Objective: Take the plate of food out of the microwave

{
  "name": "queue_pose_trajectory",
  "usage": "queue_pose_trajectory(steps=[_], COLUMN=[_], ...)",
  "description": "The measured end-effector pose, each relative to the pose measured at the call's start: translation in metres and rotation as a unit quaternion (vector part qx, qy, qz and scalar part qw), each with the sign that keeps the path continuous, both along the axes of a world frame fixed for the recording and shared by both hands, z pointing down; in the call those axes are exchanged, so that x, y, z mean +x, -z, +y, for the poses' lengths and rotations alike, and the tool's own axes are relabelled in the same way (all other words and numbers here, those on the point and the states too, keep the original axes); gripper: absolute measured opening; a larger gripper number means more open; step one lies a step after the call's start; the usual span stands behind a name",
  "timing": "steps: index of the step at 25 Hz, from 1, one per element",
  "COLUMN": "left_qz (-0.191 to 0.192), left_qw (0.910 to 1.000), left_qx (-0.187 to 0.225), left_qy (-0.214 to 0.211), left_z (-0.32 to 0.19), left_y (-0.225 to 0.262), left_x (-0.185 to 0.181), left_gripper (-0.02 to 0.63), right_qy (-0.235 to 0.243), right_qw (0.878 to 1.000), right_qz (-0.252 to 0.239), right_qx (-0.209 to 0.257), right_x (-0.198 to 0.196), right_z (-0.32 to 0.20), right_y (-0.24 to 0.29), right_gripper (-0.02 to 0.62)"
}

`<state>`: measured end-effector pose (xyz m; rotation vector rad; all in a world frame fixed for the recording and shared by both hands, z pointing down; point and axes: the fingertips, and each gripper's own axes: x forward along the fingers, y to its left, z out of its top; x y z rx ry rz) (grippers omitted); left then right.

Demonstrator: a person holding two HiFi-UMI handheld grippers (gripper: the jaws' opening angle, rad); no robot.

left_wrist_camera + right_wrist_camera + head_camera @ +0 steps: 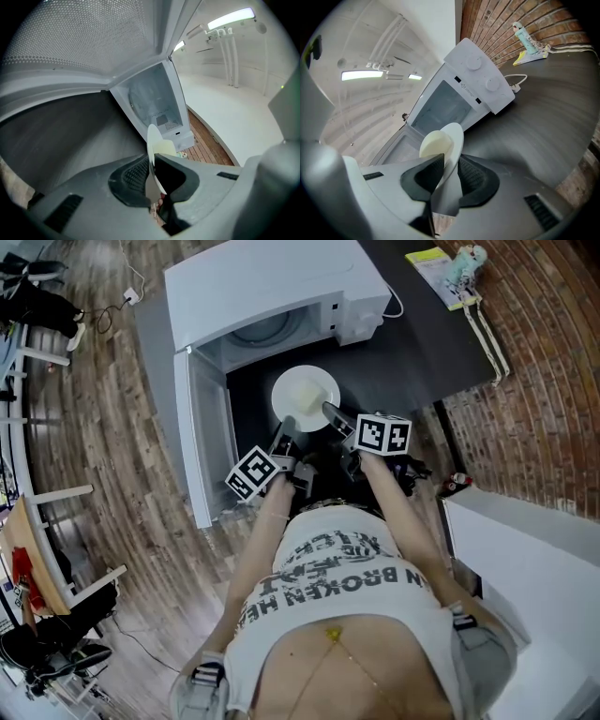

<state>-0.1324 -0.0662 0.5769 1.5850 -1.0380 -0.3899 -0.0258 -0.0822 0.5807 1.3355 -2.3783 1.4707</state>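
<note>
2 grippers hold the white plate [305, 397] by its near rim, the left gripper [284, 437] and the right gripper [334, 414] each clamped on it just outside the open microwave [272, 287], so an uneven pull could tilt it and slide the pale food [307, 390] onto the table [422, 343].

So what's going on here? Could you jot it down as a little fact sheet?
Held thing: white plate with pale food
Left gripper: shut on the plate's rim
Right gripper: shut on the plate's rim too
Plate's place: in front of the microwave, over the dark table
Microwave door: open
</note>
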Motion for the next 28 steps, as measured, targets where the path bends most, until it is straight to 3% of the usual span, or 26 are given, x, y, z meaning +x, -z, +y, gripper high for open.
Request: queue_pose_trajectory(steps=[19, 28], left_qz=[-0.012, -0.015], left_qw=[0.9943, 0.9921], left_qx=[0.007, 0.003], left_qy=[0.106, 0.125], left_z=[0.029, 0.055], left_y=[0.015, 0.015], left_x=[0.032, 0.055], left_gripper=[0.035, 0.035], right_qy=[0.101, 0.120], right_qw=[0.995, 0.993], right_qz=[-0.012, -0.012], right_qx=[0.000, -0.004], right_x=[0.026, 0.048], right_z=[0.006, 0.029], right_y=[0.013, 0.013], right_gripper=[0.087, 0.087])
